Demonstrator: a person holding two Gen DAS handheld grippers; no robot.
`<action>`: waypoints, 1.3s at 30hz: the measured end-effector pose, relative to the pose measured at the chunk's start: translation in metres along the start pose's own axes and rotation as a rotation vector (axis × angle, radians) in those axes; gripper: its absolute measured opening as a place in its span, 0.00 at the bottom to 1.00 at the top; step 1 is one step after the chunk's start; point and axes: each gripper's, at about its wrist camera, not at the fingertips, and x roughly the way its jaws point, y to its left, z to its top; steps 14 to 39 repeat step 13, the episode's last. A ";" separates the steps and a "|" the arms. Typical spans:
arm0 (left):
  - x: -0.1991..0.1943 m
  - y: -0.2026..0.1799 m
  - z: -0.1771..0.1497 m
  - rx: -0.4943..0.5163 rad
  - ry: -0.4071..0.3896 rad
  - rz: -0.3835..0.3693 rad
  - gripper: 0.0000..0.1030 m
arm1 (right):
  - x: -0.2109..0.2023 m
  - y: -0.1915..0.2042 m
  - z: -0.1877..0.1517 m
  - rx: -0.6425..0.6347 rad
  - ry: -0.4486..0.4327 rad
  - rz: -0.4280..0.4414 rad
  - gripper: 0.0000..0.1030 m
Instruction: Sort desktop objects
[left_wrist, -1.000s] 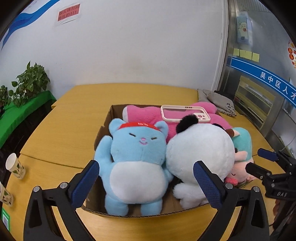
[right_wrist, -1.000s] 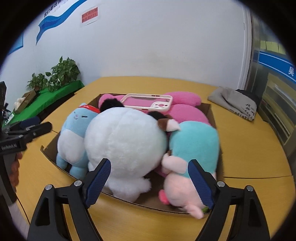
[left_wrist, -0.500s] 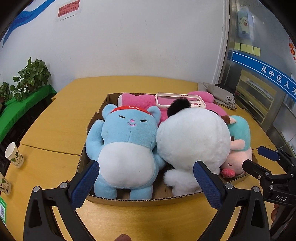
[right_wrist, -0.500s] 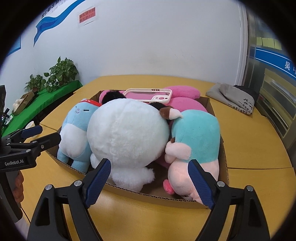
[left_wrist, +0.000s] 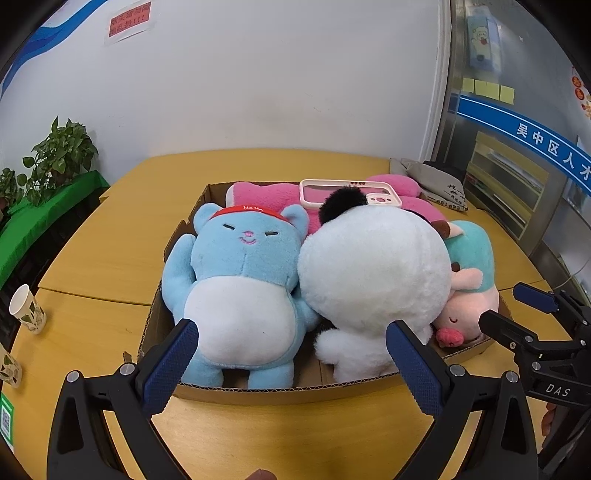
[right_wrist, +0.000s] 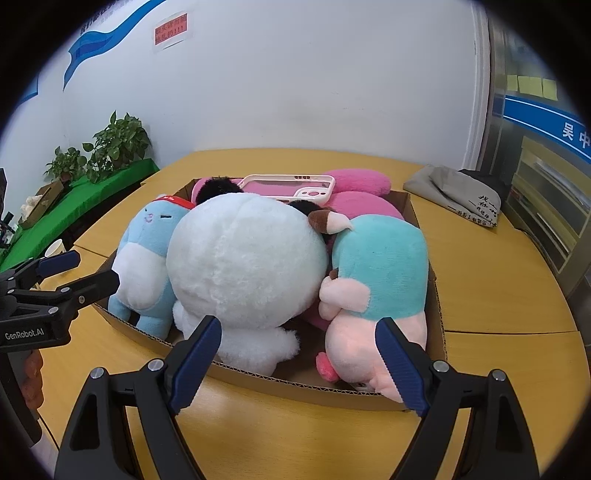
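Observation:
A shallow cardboard box (left_wrist: 258, 391) (right_wrist: 280, 380) on the wooden table holds a blue plush bear (left_wrist: 240, 288) (right_wrist: 147, 258), a big white plush (left_wrist: 373, 277) (right_wrist: 243, 273), a teal-and-pink plush (left_wrist: 469, 288) (right_wrist: 376, 280) and a pink plush (left_wrist: 266, 195) (right_wrist: 354, 181). A pink phone case (left_wrist: 347, 192) (right_wrist: 291, 186) lies on top at the back. My left gripper (left_wrist: 291, 365) is open and empty in front of the box. My right gripper (right_wrist: 295, 365) is open and empty at the box's near right side.
Two paper cups (left_wrist: 26, 310) stand at the table's left edge. A grey folded cloth (right_wrist: 458, 199) (left_wrist: 432, 181) lies at the back right. Potted plants (left_wrist: 55, 155) on a green ledge stand left of the table. A glass cabinet (left_wrist: 517, 184) stands on the right.
Both grippers have pulled back and risen a little, so the box sits further away in both views. Both stay open and empty. The toys have not moved.

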 end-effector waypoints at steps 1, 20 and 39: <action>0.001 -0.001 0.000 0.001 0.002 -0.003 1.00 | 0.000 0.000 0.000 0.001 0.001 -0.001 0.84; 0.002 -0.006 -0.005 0.026 0.017 0.016 1.00 | 0.005 0.001 0.000 -0.005 0.020 -0.012 0.84; 0.002 -0.006 -0.005 0.026 0.017 0.016 1.00 | 0.005 0.001 0.000 -0.005 0.020 -0.012 0.84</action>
